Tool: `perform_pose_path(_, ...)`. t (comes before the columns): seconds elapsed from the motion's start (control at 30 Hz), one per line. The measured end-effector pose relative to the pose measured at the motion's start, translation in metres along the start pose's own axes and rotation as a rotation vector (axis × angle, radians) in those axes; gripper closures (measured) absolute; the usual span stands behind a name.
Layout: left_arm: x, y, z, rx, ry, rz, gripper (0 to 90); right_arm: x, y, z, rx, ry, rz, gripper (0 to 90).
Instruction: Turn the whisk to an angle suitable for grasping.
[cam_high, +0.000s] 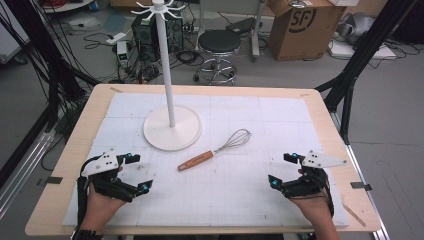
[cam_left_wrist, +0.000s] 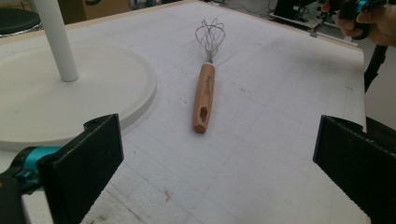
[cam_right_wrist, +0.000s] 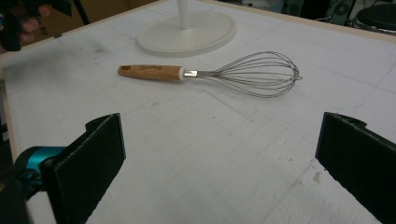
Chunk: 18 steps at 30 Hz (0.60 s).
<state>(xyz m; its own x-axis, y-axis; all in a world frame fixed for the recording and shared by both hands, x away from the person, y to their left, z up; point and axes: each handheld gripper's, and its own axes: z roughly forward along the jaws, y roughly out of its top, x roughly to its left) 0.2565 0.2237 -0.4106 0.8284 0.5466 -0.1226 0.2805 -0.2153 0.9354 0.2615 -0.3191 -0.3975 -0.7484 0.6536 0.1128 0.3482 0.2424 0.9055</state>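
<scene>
We are holding both claws wide open and empty over the counter, with the whisk lying between them.

We are keeping the left claw (cam_high: 135, 173) near the counter's (cam_high: 75, 150) left front edge, jaws spread with nothing between them, and the right claw (cam_high: 281, 170) gaping the same way near the right front. The whisk (cam_high: 212, 151) is lying flat on the white mat (cam_high: 280, 115), well apart from both claws, its wooden handle pointing toward the left claw and its wire head lying just beside the round base of the white stand (cam_high: 172, 127).
</scene>
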Motion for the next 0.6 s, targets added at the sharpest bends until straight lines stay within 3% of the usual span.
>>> perform_pose_path(0.27,0.001,-0.002,0.005,0.018,0.0,-0.005,2.1,-0.002,-0.005,0.002,0.039,-0.026,-0.018,0.3)
perform_pose_path(0.6,0.001,0.002,0.021,0.05,-0.025,0.009,2.1,-0.002,-0.005,-0.001,0.039,-0.067,0.01,0.3)
